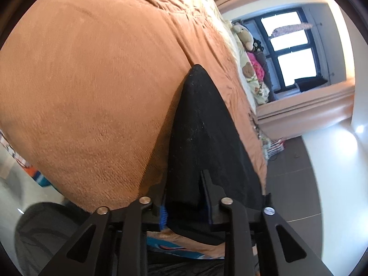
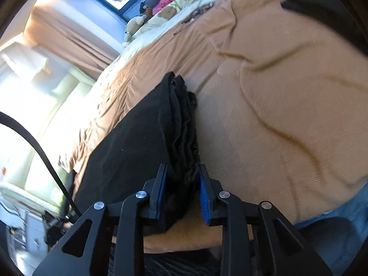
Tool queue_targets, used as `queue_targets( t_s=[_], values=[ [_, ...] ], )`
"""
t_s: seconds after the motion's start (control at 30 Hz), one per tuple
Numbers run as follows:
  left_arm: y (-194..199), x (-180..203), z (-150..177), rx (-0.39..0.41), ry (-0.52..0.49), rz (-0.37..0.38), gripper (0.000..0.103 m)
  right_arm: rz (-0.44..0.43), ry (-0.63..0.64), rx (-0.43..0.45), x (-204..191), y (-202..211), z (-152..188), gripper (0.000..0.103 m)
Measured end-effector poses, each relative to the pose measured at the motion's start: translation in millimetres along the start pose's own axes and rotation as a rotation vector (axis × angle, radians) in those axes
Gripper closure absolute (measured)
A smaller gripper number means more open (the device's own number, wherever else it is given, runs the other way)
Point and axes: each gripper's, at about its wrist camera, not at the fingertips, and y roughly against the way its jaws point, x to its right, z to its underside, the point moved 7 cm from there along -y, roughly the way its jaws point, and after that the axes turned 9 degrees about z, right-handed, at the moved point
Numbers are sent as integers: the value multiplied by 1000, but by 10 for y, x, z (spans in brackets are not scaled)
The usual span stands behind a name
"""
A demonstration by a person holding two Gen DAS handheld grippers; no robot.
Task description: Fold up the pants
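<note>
The black pants (image 1: pixel 202 124) hang stretched above the brown blanket (image 1: pixel 92 80) on the bed. My left gripper (image 1: pixel 184 195) is shut on one end of the pants, the cloth rising between its blue pads to a taut point. In the right wrist view, my right gripper (image 2: pixel 182 184) is shut on a bunched, layered edge of the pants (image 2: pixel 142 142). The cloth spreads flat to the left of it, over the brown blanket (image 2: pixel 287 103).
Stuffed toys and pillows (image 1: pixel 248 46) lie at the head of the bed by a window (image 1: pixel 289 46). Tan curtains (image 2: pixel 69 34) hang beside it. Dark tiled floor (image 1: pixel 299 184) runs along the bed's edge. A black cable (image 2: pixel 41 149) crosses the right wrist view.
</note>
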Motion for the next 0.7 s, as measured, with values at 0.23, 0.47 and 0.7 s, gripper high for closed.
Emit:
queue_targets(
  t_s=[0.23,0.47,0.7],
  values=[
    [14,-86,137,9,42,49,67,87,86,99,-153,480,15,79],
    [-172,-28,170,-13,30,65,59,55,200,114,-701,580,136,79],
    [-233,22,123,-1,25,58,60,19,305,35,-1298,302,393,79]
  ],
)
